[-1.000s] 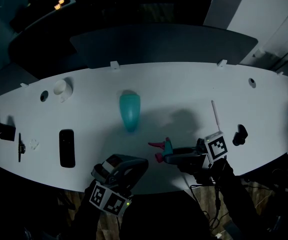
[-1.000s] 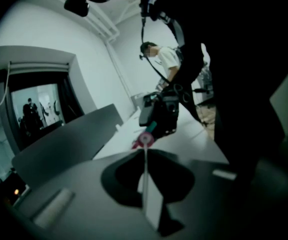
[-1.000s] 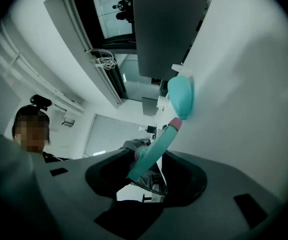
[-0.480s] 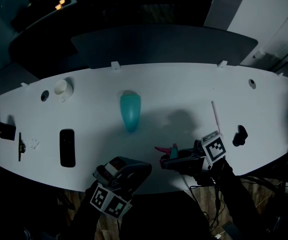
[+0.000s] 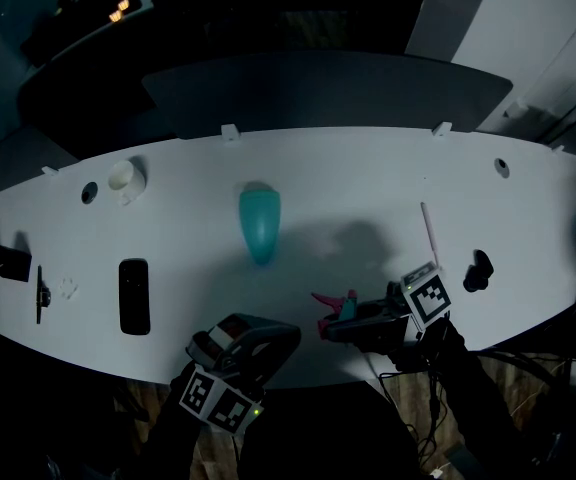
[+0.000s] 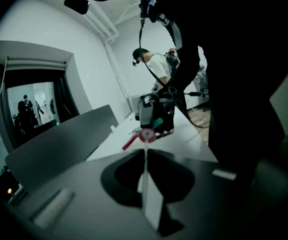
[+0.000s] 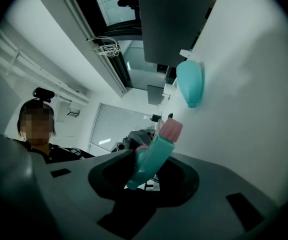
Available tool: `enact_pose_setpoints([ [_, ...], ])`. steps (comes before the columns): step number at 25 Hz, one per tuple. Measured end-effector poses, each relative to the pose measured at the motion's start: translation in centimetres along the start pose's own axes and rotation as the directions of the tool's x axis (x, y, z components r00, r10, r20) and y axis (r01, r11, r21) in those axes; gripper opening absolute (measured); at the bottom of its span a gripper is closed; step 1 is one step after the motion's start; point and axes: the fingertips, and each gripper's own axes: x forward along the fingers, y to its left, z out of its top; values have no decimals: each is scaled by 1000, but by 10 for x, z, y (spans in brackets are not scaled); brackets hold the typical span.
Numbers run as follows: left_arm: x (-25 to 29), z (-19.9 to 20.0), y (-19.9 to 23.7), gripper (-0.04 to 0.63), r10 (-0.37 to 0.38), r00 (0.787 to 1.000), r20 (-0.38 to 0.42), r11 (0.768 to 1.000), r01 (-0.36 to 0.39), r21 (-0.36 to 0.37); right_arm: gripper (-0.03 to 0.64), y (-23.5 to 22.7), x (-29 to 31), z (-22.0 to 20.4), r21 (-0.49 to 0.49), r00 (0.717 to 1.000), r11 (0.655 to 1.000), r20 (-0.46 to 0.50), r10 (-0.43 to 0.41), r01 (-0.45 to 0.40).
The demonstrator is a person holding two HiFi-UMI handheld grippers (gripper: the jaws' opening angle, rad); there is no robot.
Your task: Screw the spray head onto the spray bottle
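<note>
Spanning the head view, one white desk (image 5: 368, 168) carries the work; one teal spray bottle (image 5: 259, 220) lies flat at frame centre, long axis running top to bottom, narrow neck toward the lower edge. Two tongs sit along that lower edge. The left tongs (image 5: 283, 332), lower centre, are clenched and empty; they lie almost straight below the neck and appear the nearer pair. The right tongs (image 5: 340, 320), lower right of centre, have just been closing and grasp the one spray head (image 7: 156, 151), teal with pink parts, tilted between the jaws. The bottle lies up and left of them, well apart.
</note>
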Motion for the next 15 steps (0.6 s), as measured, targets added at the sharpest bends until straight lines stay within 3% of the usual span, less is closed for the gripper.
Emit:
enact_pose_setpoints([
  [4, -1, 1, -1, 21, 1, 1000, 10, 1000, -1, -20, 133, -3, -2, -4, -18, 999, 999, -29, -43, 43],
  [6, -2, 1, 0, 23, 5, 1000, 18, 998, -4, -65, 133, -2, -2, -3, -30, 999, 999, -19, -46, 45],
  [10, -2, 0, 9, 40, 33, 999, 19, 980, -29, -198, 132, 1, -3, 4, -45, 998, 998, 48, -41, 44],
  [15, -8, -7, 27, 75, 106, 994, 0, 957, -102, -270, 132, 4, -14, 21, -111, 988, 991, 142, -64, 80],
])
